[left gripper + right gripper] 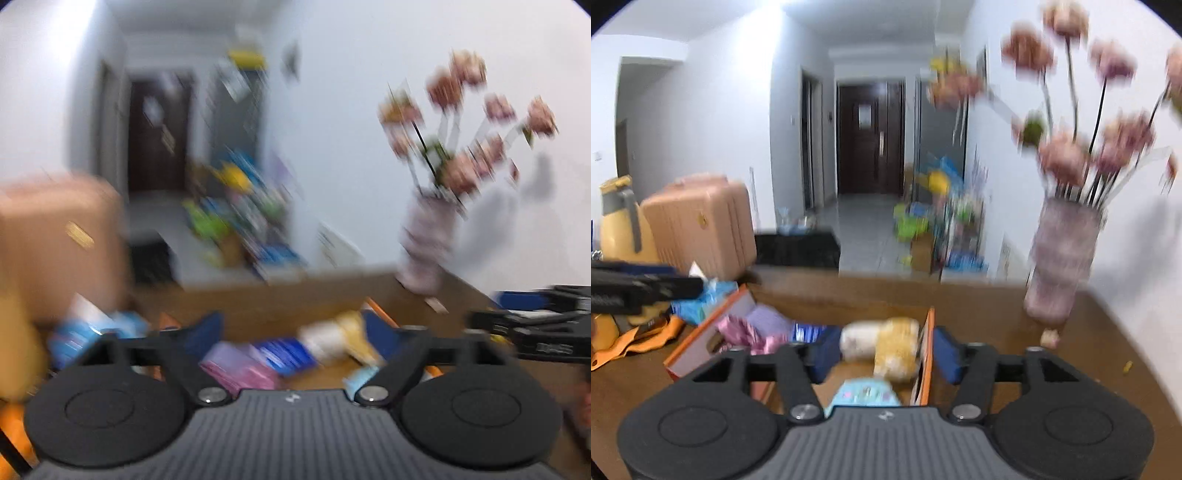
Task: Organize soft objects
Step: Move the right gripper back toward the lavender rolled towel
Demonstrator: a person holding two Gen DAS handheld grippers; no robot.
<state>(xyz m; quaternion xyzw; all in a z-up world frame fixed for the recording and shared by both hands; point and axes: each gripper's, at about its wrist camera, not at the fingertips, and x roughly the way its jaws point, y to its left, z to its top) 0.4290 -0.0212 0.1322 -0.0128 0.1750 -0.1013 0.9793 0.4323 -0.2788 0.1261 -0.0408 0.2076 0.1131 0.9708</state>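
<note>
Brown wooden tabletop under both claws, white wall to the right, hallway w/ dark door behind.

Right gripper: jaws spread, blue pads apart, nothing between them; it hangs above the orange-edged box. Directly ahead & below lies the plush toy, white and yellow, inside the box near its right wall, long axis running roughly left-right across the claw's line. A light-blue soft item sits nearer, just under the claw's body. Pink and purple packets plus a blue packet fill the box's left part.

Left gripper: also released, pads wide apart, empty. Same plush shows ahead and slightly right of its centre; pink-purple packets lie nearer, centre-left. Heavy blur here, so exact contents are prob. as named but not certain.

Outward: flower vase stands on the table right of the box, well apart. Pink suitcase and yellow jug at left, past the table.

Judgement: soft things look gathered in the box already. If another is handled, the right claw sits more squarely over the plush and would grip across its short axis.
</note>
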